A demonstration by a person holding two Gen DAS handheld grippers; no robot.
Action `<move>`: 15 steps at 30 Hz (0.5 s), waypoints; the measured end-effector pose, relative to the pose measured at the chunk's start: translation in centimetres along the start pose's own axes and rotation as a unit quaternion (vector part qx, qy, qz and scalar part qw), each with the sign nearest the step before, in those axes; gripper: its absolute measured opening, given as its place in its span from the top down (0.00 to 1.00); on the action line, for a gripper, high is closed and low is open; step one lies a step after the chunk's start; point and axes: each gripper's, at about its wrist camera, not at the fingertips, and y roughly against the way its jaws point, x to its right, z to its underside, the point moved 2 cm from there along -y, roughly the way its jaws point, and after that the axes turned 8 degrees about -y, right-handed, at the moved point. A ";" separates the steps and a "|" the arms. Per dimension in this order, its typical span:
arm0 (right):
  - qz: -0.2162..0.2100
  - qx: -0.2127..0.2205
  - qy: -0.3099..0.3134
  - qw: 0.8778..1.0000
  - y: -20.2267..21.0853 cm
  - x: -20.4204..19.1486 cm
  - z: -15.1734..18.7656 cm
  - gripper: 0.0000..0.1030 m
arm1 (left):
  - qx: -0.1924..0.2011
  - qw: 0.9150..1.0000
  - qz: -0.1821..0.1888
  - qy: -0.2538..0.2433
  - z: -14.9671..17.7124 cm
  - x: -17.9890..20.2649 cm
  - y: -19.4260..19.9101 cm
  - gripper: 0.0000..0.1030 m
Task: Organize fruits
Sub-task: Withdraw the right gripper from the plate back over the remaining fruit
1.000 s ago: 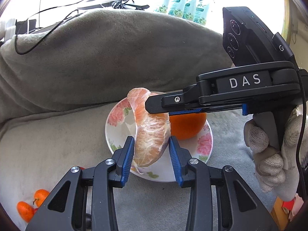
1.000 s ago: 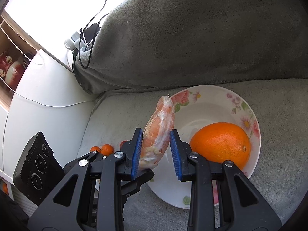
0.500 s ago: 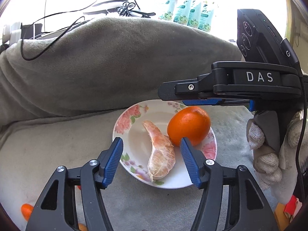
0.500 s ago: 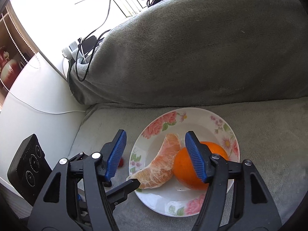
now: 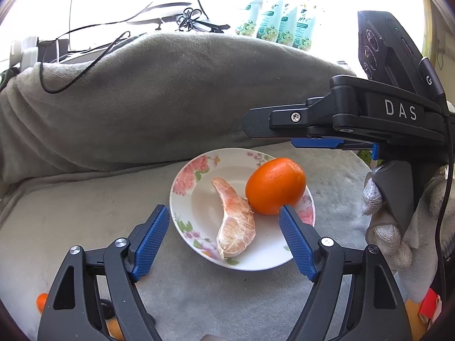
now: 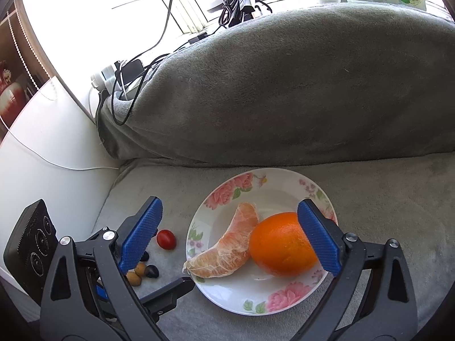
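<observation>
While both my tongs are opening with nothing between the jaws, I should lift straight clear so no pad nudges the fruit. The peeled segment (image 5: 234, 221) lies on the flowered plate (image 5: 182, 176), touching the orange (image 5: 274, 186), centred just beyond my left gripper (image 5: 223, 238) and my right gripper (image 6: 229, 233).

Glossy glazed plate (image 6: 287, 176) on matt plush grey cloth (image 6: 384, 199); the orange (image 6: 281, 244) looks finely dimpled and shiny
</observation>
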 end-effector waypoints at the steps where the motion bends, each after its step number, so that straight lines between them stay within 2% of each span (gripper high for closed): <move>1: 0.002 0.001 0.002 1.000 0.1 -0.1 0.0 0.05 | 0.000 1.000 0.001 0.000 0.1 0.0 0.0 0.23; 15: 0.028 0.033 0.016 0.999 2.6 -1.2 1.1 0.05 | 0.015 1.000 -0.004 0.007 0.9 -0.4 3.0 0.23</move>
